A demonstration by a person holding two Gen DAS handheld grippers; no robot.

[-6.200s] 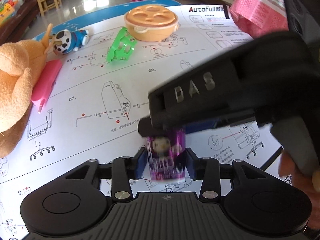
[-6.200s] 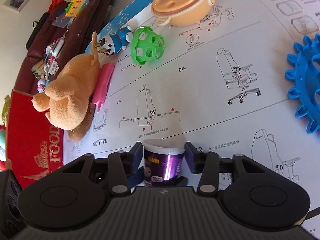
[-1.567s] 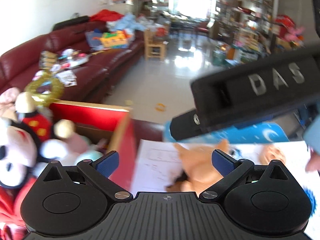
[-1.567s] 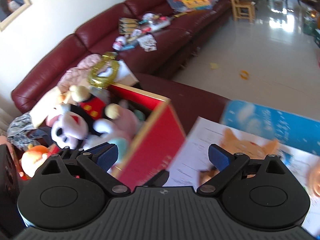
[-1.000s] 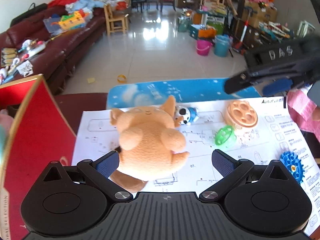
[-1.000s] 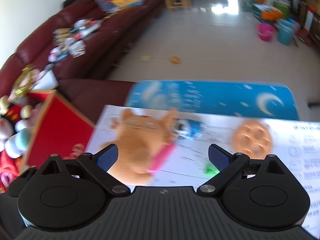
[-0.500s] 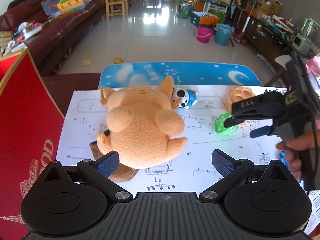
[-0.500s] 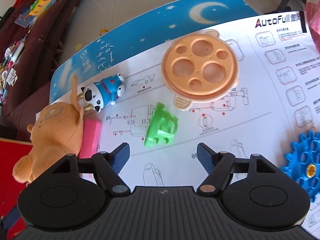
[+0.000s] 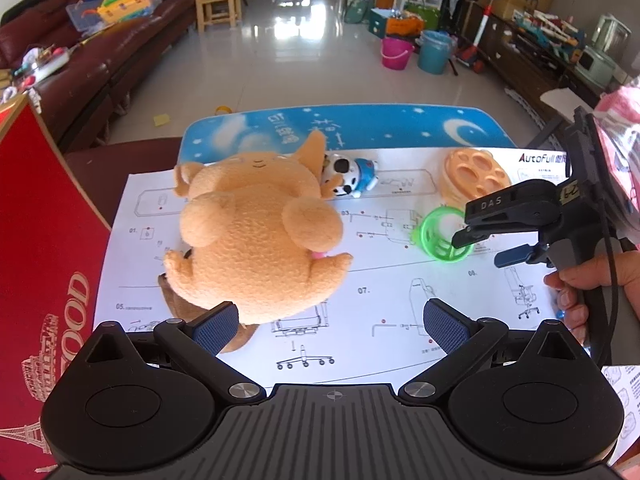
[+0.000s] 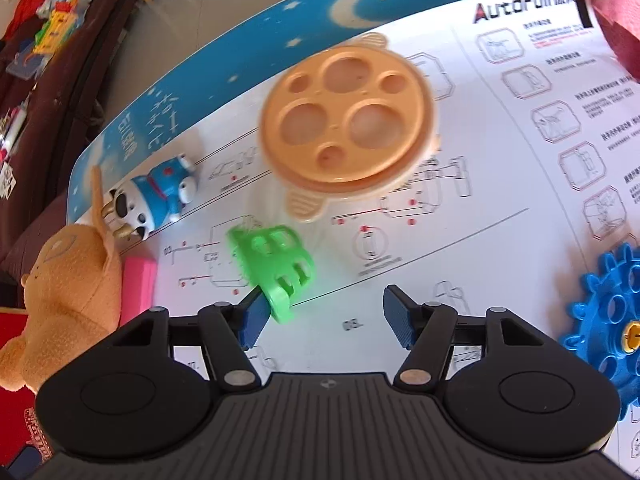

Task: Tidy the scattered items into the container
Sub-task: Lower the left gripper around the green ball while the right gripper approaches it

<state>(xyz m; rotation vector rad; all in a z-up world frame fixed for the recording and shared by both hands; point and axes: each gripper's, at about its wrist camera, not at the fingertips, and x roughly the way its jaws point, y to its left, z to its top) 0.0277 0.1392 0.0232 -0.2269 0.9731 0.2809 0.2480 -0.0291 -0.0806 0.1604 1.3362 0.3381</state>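
My left gripper (image 9: 330,326) is open and empty, just in front of an orange plush toy (image 9: 256,236) lying on the paper sheet. My right gripper (image 10: 328,316) is open and empty, low over a green lattice ball (image 10: 272,264); the ball sits at its left finger (image 10: 254,316). In the left wrist view the right gripper (image 9: 480,248) hovers at the green ball (image 9: 440,236). A blue and white figurine (image 10: 154,204), an orange holed dish (image 10: 348,120), a pink block (image 10: 138,292) and a blue gear (image 10: 608,316) lie around. The red box (image 9: 36,248) stands at the left.
A large printed instruction sheet (image 9: 380,300) covers the blue table top (image 9: 340,128). A pink bag (image 9: 616,140) is at the far right. A dark red sofa (image 9: 80,52) and floor clutter lie beyond the table.
Both grippers let the purple cup go at the red box and swung back over the table. The right gripper has dropped closer to the green ball; the left has neared the plush toy.
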